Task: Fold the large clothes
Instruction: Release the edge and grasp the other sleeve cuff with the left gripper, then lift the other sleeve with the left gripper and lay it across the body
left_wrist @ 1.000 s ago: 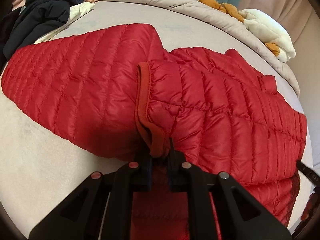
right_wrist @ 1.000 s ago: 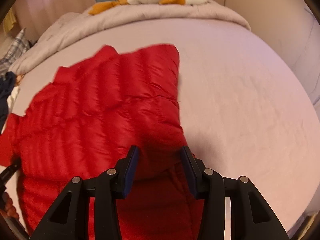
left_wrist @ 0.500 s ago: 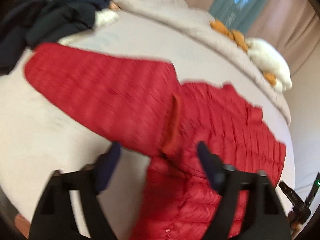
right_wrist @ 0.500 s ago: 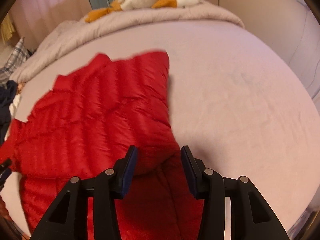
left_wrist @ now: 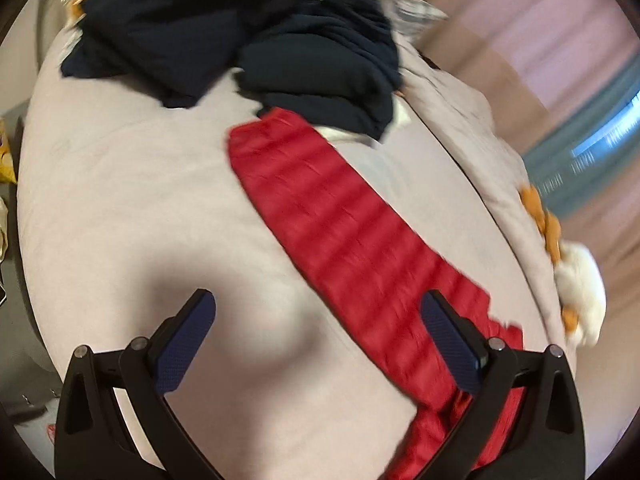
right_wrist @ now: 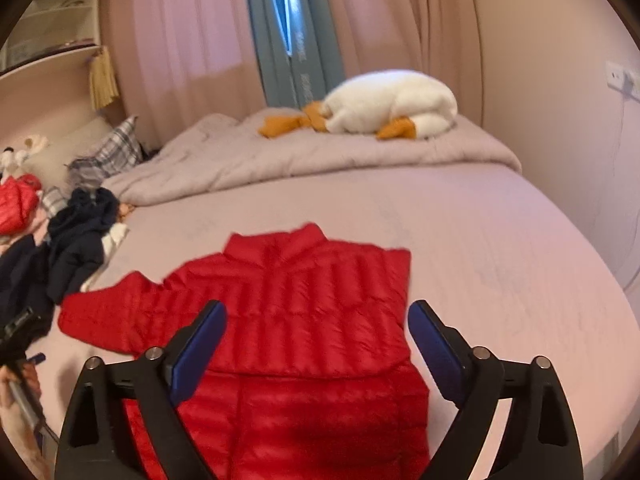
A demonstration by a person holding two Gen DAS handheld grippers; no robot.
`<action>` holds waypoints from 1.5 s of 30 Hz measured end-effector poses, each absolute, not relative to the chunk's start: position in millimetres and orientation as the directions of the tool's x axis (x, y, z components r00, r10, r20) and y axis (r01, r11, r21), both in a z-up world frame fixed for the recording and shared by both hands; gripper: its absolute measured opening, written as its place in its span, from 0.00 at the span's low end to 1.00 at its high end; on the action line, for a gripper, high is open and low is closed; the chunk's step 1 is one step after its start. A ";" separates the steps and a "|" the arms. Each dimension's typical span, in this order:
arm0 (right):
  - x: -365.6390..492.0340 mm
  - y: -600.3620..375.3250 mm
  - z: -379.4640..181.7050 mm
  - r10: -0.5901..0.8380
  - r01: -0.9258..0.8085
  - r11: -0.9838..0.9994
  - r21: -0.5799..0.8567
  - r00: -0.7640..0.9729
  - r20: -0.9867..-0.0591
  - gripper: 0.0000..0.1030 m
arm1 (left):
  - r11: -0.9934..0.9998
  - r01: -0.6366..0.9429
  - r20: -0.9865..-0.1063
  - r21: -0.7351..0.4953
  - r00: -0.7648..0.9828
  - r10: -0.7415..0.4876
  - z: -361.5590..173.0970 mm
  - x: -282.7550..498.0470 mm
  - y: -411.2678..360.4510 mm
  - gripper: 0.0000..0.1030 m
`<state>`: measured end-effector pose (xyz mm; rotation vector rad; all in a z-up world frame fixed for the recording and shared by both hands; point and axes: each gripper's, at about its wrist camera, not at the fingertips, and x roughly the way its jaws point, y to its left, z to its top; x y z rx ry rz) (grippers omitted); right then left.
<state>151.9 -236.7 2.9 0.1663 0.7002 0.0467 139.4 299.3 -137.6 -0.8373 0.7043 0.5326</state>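
red puffer jacket: flat on the pale bed sheet, collar toward the far bedding, body running to the near edge of frame.

LEFT WRIST VIEW
- sleeve: long red strip lying straight across the sheet, cuff end up by the dark clothes pile; no longer the bunched cuff pinched a second ago.
- left gripper: jaws opening, now spread wide, nothing between the pads; only bare sheet under the gap. Clenched on the cuff trim one second back, so cuff released.
- right-hand finger: overlaps the jacket body in frame, contact not clear.
- view: blurred, swung toward the dark pile compared with a second ago.

RIGHT WRIST VIEW
- right gripper: jaws opening, wide apart, pads clear of the fabric; jacket seen through the gap, not grasped. Half closed around a fold of the jacket one second back.
- jacket shape: right side folded in, giving a straight edge down the right; left sleeve out to the side, unfolded.
- view: raised since a second ago, curtains and white plush toy now in full sight.
- extras: dark clothes at left, just beside the sleeve end; second red item at far left edge.

MEANING FOR TASK
- change: both grips let go, both tools pulled back from the garment.
- step: one fold placed and dropped, likely finished.
- left to do: probably the outstretched sleeve next, then body folds; task judged early to middle.
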 end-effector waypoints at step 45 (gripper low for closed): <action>142.3 -206.3 23.7 0.109 0.009 0.983 0.185 0.781 -0.615 0.89 | 0.603 -0.473 -0.480 -0.643 0.862 0.164 -47.6 139.9 290.7 0.03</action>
